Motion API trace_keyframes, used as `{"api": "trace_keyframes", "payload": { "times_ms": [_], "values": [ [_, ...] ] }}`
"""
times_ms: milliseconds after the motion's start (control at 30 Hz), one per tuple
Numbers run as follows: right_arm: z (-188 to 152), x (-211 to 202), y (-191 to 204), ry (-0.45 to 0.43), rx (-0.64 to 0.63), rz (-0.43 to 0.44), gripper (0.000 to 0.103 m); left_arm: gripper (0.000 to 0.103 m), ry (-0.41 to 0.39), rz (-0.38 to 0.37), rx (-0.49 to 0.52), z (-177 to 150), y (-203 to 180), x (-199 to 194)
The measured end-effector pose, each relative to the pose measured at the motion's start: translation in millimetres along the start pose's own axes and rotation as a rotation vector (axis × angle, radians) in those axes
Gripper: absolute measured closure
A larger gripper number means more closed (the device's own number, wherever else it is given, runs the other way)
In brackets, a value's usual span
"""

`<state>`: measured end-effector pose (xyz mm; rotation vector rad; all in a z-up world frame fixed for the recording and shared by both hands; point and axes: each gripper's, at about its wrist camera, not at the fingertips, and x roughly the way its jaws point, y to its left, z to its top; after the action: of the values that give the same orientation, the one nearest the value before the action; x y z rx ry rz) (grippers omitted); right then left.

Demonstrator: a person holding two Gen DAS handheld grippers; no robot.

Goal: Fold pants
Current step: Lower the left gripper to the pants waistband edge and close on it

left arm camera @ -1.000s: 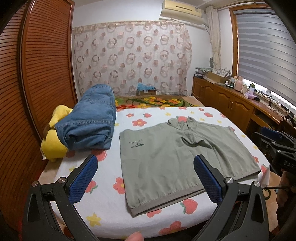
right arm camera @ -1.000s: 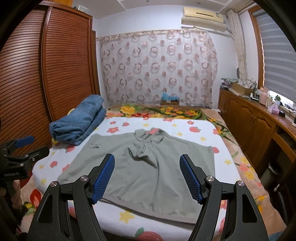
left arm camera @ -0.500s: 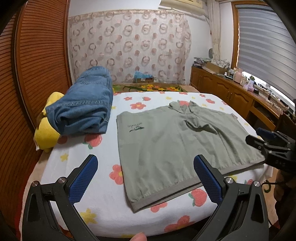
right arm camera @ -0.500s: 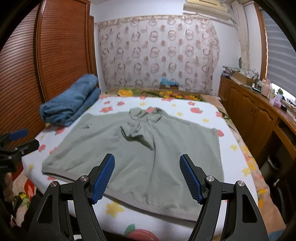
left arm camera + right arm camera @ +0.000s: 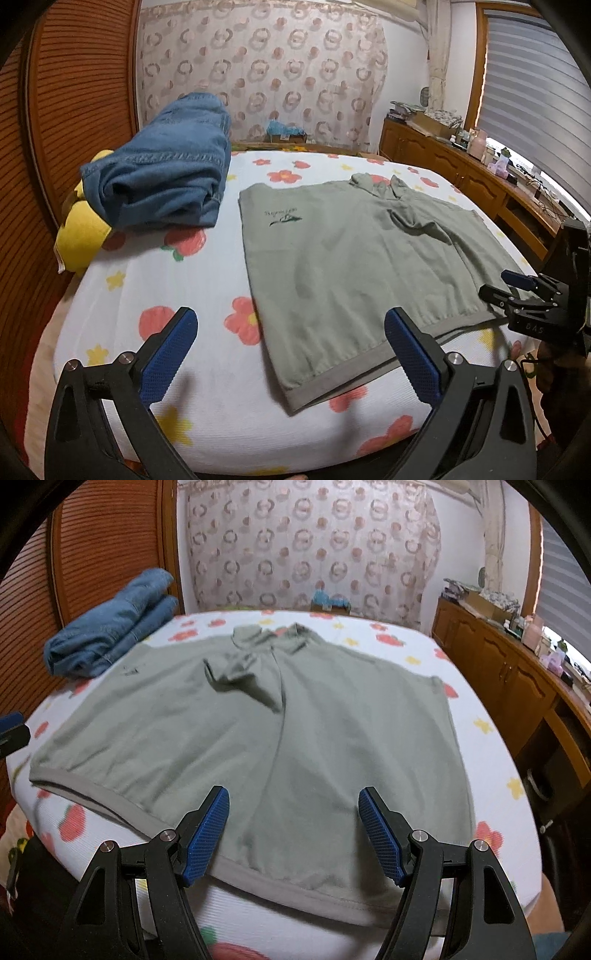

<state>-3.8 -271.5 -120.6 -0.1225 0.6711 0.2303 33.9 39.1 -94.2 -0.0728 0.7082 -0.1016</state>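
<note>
Both tongs are seen spread wide with nothing between the blue pads: the left tongs [image 5: 290,350] are held over the near left corner of the hem, the right tongs [image 5: 293,834] just above the hem further right. No cloth is clamped by either.

A grey-green, thin fabric garment with a ribbed hem band [image 5: 354,254] is laid flat in the middle of the bed; by its collar and small chest print it is read as a shirt-like piece, though the task names pants. It is judged light, soft and limp, so that it will sag and crease when lifted and will slide a little on the sheet. The thicker hem band [image 5: 258,875] is judged the best place to pinch, one tongs near each lower corner, so that the edge can be carried evenly.

To the far left, a folded stack of blue denim [image 5: 166,177] is rested on a yellow cushion [image 5: 79,236]. All is borne by a white flower-print bedsheet [image 5: 207,280].
</note>
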Motion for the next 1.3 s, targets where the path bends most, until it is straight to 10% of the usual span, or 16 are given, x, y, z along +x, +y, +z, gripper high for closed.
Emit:
{"api": "trace_keyframes", "payload": {
  "times_ms": [600, 1300],
  "values": [
    [-8.5, -9.2, -10.1, -0.018, -0.014, 0.038, 0.018, 0.058, 0.078, -0.068, -0.003, -24.8, 13.4, 5.4],
    [5.7, 1.8, -10.7, -0.013, -0.038, 0.039, 0.02, 0.082, 0.09, -0.106, 0.0, -28.3, 9.4, 4.0]
  ]
}}
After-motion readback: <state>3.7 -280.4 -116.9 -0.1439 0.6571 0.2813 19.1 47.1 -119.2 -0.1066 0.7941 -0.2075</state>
